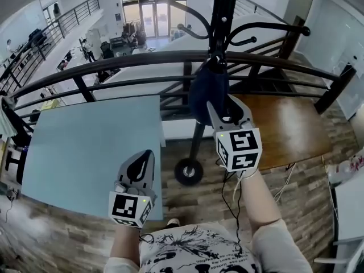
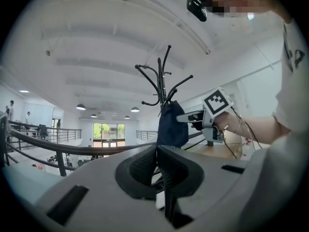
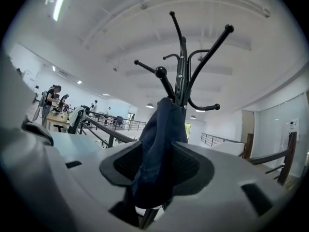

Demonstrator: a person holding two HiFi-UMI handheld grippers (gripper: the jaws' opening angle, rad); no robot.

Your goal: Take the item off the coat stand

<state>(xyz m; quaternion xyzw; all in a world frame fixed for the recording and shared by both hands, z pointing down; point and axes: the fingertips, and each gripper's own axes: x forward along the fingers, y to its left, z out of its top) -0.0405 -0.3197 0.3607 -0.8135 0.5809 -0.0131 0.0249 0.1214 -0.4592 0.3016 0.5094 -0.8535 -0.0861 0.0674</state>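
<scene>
**Right gripper** [image 3: 157, 151]: you are holding it raised against the coat stand [image 3: 182, 66], and its jaws are standing wide apart. The dark blue cloth item [image 3: 161, 129] is hanging down between the two pads from a hook directly above the jaws. The pads are not pinching it (the fabric is overlapping both pads in the right gripper view, but it is hanging loose). The item is on the stand and not yet lifted off.

**Left gripper** [image 1: 147, 155]: you are holding it lower and nearer your body than the right one. Its jaws are meeting tip to tip with nothing between them. It is pointing toward the stand, and the item is hanging ahead of it and above, well apart from its tips. The right gripper is sitting to its right and farther forward.

**Surroundings:**
- The stand's round base [image 1: 189, 171] is resting on the floor between the two grippers, to the right of the left gripper's tips.
- A pale blue table [image 1: 85, 147] is lying beneath and to the left of the left gripper.
- A wooden table [image 1: 290, 129] is lying to the right of the right gripper.
- A dark curved railing [image 1: 114, 64] is running across beyond both grippers.
</scene>
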